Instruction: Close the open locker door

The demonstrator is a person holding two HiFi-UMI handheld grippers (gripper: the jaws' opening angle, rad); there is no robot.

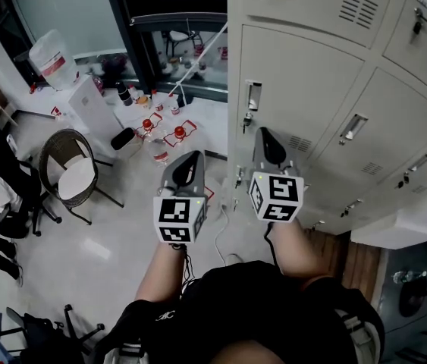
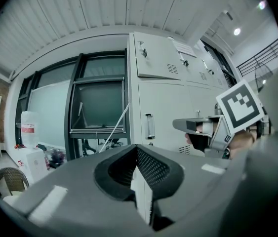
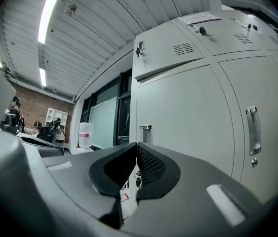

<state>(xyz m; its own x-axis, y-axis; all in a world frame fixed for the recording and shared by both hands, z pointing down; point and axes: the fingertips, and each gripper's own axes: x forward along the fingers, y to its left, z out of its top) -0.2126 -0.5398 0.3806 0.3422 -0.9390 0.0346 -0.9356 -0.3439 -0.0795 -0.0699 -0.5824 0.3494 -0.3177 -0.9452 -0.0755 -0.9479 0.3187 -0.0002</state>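
The left gripper is held level above the floor, its fingers pressed together with nothing between them. The right gripper is likewise closed and empty, held just before the locker door, which appears flush with the neighbouring doors.

**A:** Where do your 3 cameras look?

**B:** Your head view looks steeply down on the lockers and floor. Both gripper views face those lockers from near, looking along their jaws. All 3 share them.
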